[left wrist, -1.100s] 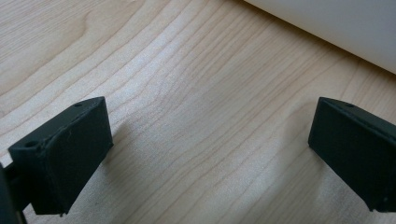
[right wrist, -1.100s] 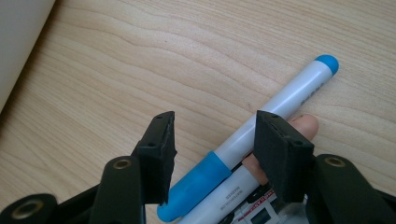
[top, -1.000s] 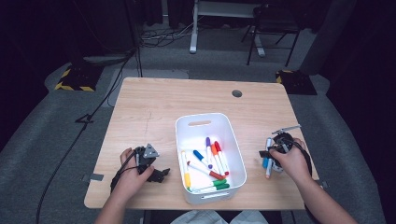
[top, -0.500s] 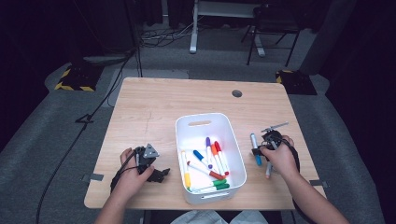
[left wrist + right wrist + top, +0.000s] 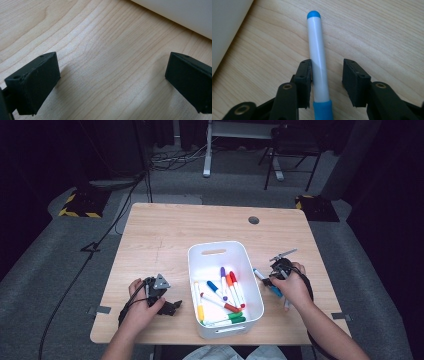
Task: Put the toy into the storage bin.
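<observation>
We count several markers already in the white bin [image 5: 200, 252]; a blue marker [image 5: 318, 62] lies on the desk [image 5: 165, 230] just right of it, between our right tool's [image 5: 325, 75] parted, just-moving jaws. Our left tool [image 5: 112, 82] rests open, empty.

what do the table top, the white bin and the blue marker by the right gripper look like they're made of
Pale wooden table top: wood or wood-look laminate, matt, with clear grain lines; which one is open. White rectangular bin: probably moulded plastic, smooth, with rounded corners and a cut-out handle. Blue-capped white marker: smooth, faintly glossy barrel, likely plastic.
</observation>
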`<state>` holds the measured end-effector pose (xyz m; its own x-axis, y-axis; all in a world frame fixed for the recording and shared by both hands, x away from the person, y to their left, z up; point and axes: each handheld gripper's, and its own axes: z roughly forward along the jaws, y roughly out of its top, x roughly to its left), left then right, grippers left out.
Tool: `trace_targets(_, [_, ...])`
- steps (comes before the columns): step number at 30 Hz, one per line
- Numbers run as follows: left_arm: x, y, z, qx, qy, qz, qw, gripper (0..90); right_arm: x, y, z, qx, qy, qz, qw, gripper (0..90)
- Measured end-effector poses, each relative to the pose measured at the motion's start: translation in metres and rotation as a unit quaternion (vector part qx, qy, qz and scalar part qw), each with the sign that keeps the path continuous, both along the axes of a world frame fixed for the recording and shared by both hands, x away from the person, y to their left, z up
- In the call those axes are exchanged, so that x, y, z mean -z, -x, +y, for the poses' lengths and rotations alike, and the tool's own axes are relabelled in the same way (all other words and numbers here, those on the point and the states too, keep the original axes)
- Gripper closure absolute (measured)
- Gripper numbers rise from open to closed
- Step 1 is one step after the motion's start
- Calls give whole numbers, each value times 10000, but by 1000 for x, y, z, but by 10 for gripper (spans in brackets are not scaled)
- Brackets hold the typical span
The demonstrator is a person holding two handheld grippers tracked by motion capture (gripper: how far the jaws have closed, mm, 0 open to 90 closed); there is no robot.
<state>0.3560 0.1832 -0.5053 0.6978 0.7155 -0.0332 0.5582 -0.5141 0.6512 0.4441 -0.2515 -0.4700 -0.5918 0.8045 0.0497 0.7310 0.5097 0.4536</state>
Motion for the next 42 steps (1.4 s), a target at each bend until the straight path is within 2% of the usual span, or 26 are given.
trace_targets(3, [0,0,0,0,0,0,10000,0,-1,-1,3,-112,86,-4,9999,754])
trace_targets(4, [0,0,0,0,-1,0,10000,0,-1,-1,3,-191,136,2,9997,765])
trace_targets(6, [0,0,0,0,-1,0,10000,0,-1,0,2,-161,109,48,9998,767])
trace_targets(9, [0,0,0,0,0,0,10000,0,-3,2,-3,-97,-111,142,9998,768])
trace_targets(11, [0,0,0,1,-2,0,10000,0,-6,3,-4,-114,-129,115,9998,768])
trace_targets(13, [0,0,0,-1,-1,0,10000,0,-15,7,-4,-115,-242,76,9996,768])
trace_targets(16, [0,0,0,0,-1,0,10000,0,-22,11,-4,-156,-310,45,9994,768])
trace_targets(22, [0,0,0,-1,0,-1,10000,0,-45,24,-1,-359,-458,-99,9983,768])
trace_targets(26, [0,0,0,-8,-4,4,10000,0,-64,33,1,-524,-498,-264,9970,768])
trace_targets(31, [0,1,0,-50,-25,-70,10000,1,-83,43,2,-598,-628,-361,9956,768])
trace_targets(33, [0,2,1,-55,-30,-69,10000,0,-95,48,4,-690,-710,-442,9941,768])
trace_targets(35, [0,2,1,-54,-26,-64,10000,0,-99,50,6,-691,-712,-464,9940,768])
trace_targets(40, [0,2,1,-56,-30,-67,10000,0,-115,60,17,-1018,-690,-568,9908,768])
trace_targets(42, [0,2,1,-55,-32,-68,10000,0,-119,64,21,-1055,-697,-606,9901,768])
